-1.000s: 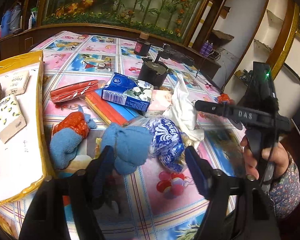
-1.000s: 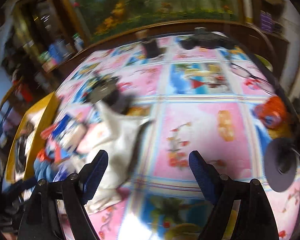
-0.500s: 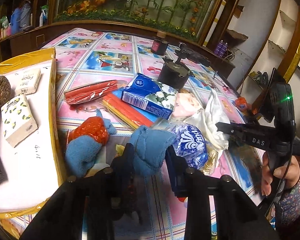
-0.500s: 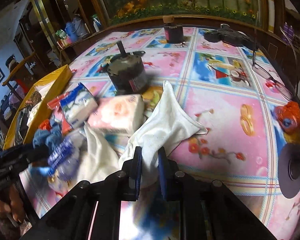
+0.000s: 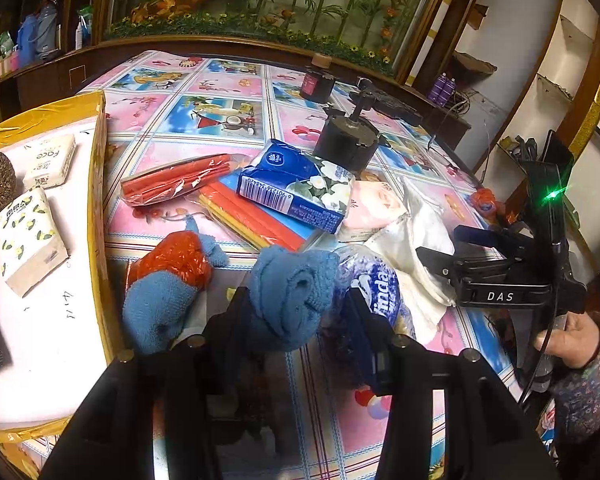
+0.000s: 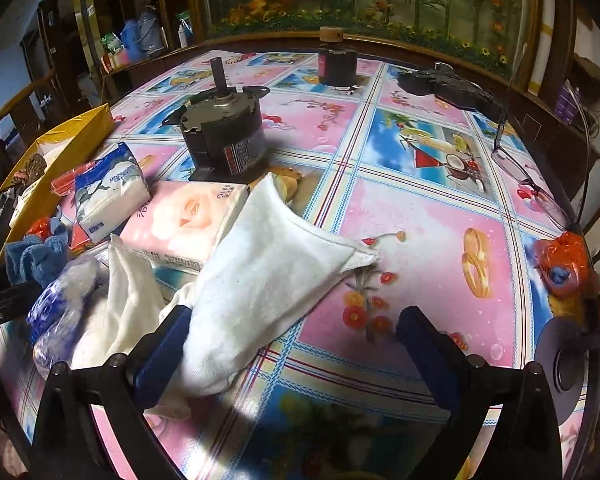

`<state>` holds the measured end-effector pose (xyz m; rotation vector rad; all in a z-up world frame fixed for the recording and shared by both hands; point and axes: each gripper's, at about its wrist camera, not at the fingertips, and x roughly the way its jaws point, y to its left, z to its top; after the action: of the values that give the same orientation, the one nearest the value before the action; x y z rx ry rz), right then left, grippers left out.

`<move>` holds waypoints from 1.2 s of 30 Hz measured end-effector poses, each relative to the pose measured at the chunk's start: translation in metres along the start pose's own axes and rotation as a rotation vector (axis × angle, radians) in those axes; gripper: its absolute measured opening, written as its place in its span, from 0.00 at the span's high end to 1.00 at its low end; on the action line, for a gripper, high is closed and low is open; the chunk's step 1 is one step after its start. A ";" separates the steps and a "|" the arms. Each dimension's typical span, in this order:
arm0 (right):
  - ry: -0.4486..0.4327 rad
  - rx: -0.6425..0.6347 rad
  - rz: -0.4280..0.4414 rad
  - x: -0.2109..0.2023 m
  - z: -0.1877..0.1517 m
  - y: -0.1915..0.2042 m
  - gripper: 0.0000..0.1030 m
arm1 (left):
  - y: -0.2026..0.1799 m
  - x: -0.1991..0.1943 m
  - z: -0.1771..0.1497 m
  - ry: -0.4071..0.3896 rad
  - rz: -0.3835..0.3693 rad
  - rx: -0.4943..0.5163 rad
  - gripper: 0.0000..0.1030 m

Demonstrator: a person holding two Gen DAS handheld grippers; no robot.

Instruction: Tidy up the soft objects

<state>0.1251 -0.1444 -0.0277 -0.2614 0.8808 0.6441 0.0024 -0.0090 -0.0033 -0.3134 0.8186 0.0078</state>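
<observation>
My left gripper (image 5: 296,308) is shut on a rolled blue towel (image 5: 292,296) and holds it just above the table. A second blue towel with an orange bag (image 5: 164,292) lies to its left, next to the yellow box (image 5: 96,184). My right gripper (image 6: 292,336) is open, with the white cloth (image 6: 268,280) lying against its left finger. The right gripper also shows in the left wrist view (image 5: 456,252), over the white cloth (image 5: 416,240).
Tissue packs (image 5: 296,188), (image 6: 180,224), a blue-white plastic pack (image 5: 376,284), red and yellow sleeves (image 5: 172,180), a black motor (image 6: 224,132), a dark jar (image 6: 336,60), glasses (image 6: 516,160) and an orange bag (image 6: 564,264) lie on the patterned tablecloth. The box holds tissue packs (image 5: 28,240).
My left gripper closed on the blue towel and lifted it slightly. My right gripper closed on the white cloth half a second ago and is now open again.
</observation>
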 end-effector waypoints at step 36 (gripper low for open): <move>0.001 0.000 0.000 0.001 0.000 0.001 0.01 | 0.003 0.004 -0.001 0.020 -0.035 -0.023 0.52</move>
<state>0.1245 -0.1433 -0.0285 -0.2616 0.8813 0.6439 0.0043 -0.0070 -0.0073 -0.3497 0.8332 -0.0189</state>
